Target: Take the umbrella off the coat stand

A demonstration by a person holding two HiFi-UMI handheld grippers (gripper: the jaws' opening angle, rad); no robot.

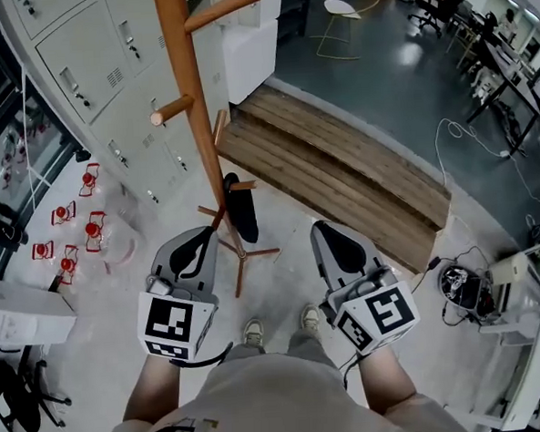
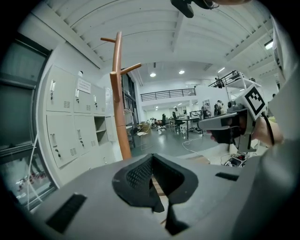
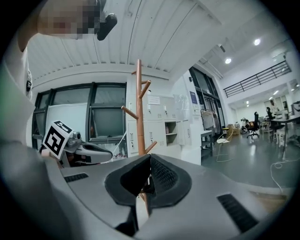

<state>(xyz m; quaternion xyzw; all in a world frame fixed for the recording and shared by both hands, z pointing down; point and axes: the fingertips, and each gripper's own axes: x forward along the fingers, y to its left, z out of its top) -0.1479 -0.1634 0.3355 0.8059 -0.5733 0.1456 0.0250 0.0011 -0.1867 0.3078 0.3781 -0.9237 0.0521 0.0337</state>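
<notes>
Logging gripper state and umbrella position at the coat stand

Writing: no brand or text is legible. The only clear graphics are the black-and-white square markers on the cube of each gripper. Paper notices on the upper doors of the lockers (image 1: 88, 66) are too small to read. A dark print on the person's pale shirt is cut off by the frame edge and cannot be read.

Left gripper (image 1: 201, 240): jaws together, pads meeting, nothing between them. Right gripper (image 1: 333, 234): the same, jaws together and empty. Both are held out level, side by side, in front of the person, and both are apart from the stand.

Umbrella (image 1: 242, 208): black, folded, hanging low on the wooden coat stand (image 1: 189, 88) beside a short lower peg and above the splayed base legs. In the head view it lies between the two grippers and beyond their tips. Neither gripper touches it.

Surface: the stand is on a pale speckled floor (image 1: 120, 293). A low platform of wooden planks (image 1: 340, 174) runs diagonally just behind the stand. Beyond it the floor is dark grey, with a white cable (image 1: 471, 139) trailing across it. Small red-topped items (image 1: 79, 222) sit on the floor near the lockers.

Room: a large open office with desks and chairs at the far end, a railed upper gallery, a white ribbed ceiling with round lights, and dark-framed windows beside the lockers.
</notes>
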